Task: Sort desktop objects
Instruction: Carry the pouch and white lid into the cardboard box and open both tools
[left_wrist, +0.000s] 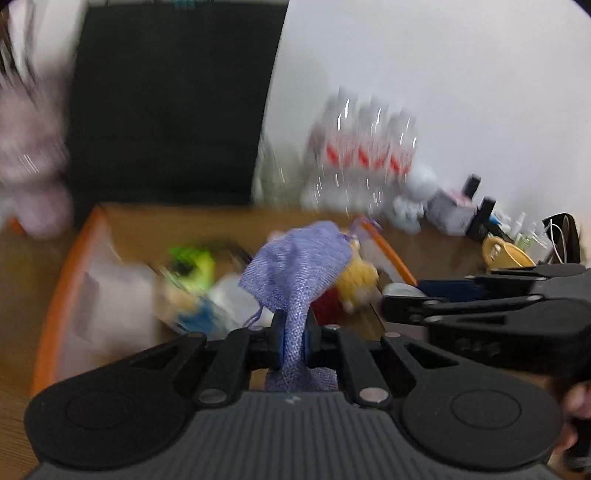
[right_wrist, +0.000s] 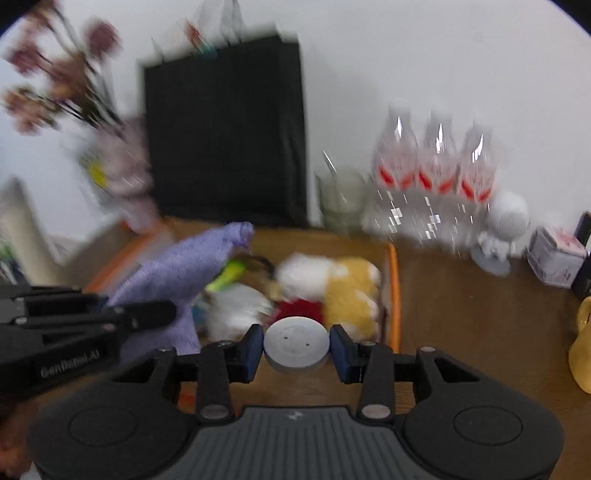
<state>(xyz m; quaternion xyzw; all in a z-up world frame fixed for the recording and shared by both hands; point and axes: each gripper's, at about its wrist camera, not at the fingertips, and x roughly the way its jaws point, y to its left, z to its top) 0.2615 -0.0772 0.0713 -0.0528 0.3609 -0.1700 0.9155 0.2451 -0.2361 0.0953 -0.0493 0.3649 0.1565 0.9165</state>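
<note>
My left gripper (left_wrist: 294, 341) is shut on a lilac mesh pouch (left_wrist: 299, 266), which stands up over an orange-rimmed box (left_wrist: 51, 314). The pouch (right_wrist: 177, 273) also shows at the left of the right wrist view, beside the left gripper's arm. My right gripper (right_wrist: 296, 349) is shut on a round grey-white disc (right_wrist: 296, 345), held just in front of the same box (right_wrist: 394, 295). Inside the box lie a yellow plush toy (right_wrist: 351, 291), a white fluffy thing (right_wrist: 303, 273), something red (right_wrist: 299, 308) and a green item (left_wrist: 192, 262). Both views are blurred.
A black bag (right_wrist: 225, 136) stands behind the box against the wall. Three clear bottles with red labels (right_wrist: 436, 173), a glass (right_wrist: 341, 199), a white figurine (right_wrist: 502, 229) and a small tin (right_wrist: 556, 256) line the back right. Dried flowers (right_wrist: 55, 81) stand at left; a yellow object (right_wrist: 581, 347) at right.
</note>
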